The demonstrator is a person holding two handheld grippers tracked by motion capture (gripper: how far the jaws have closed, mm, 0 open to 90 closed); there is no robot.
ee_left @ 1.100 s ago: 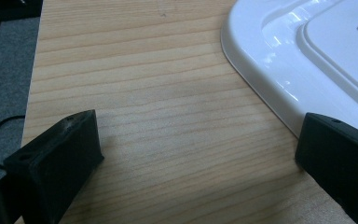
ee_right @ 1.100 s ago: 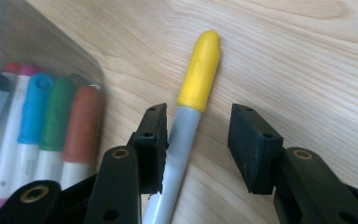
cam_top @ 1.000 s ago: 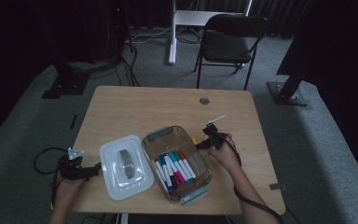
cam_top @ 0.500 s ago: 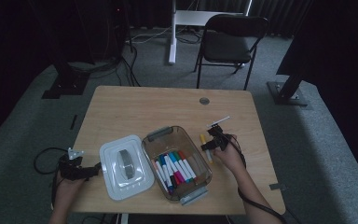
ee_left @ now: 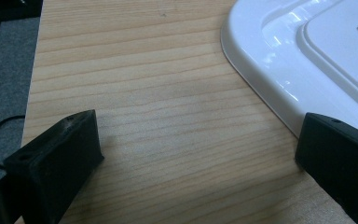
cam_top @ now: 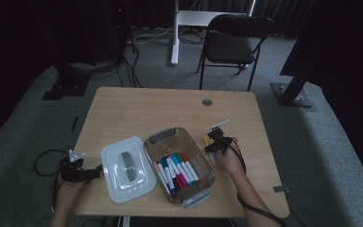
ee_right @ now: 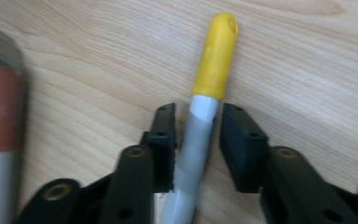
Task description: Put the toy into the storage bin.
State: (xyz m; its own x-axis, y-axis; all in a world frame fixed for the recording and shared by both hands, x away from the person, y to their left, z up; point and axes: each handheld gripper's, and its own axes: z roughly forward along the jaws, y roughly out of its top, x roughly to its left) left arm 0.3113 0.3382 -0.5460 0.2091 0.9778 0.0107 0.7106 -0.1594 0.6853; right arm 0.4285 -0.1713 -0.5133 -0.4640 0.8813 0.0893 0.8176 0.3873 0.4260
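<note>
High view: the right gripper (cam_top: 213, 142) is over a yellow marker (cam_top: 208, 148) lying on the table (cam_top: 137, 109) just right of the clear bin (cam_top: 170, 137) of markers. The left gripper (cam_top: 94, 172) rests at the table's left edge, beside the white lid (cam_top: 113, 187).

Left gripper view: its fingers (ee_left: 56, 158) stand wide apart on bare wood, one touching the lid's rim.

Right gripper view: the fingers (ee_right: 240, 144) have just been closing around the marker's grey barrel, below its yellow cap; the left one touches it, while a thin gap remains at the right one.

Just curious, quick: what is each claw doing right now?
Left gripper: open, nothing held, beside white lid.
Right gripper: jaws just closing around yellow-capped marker, not yet clamped.
</note>
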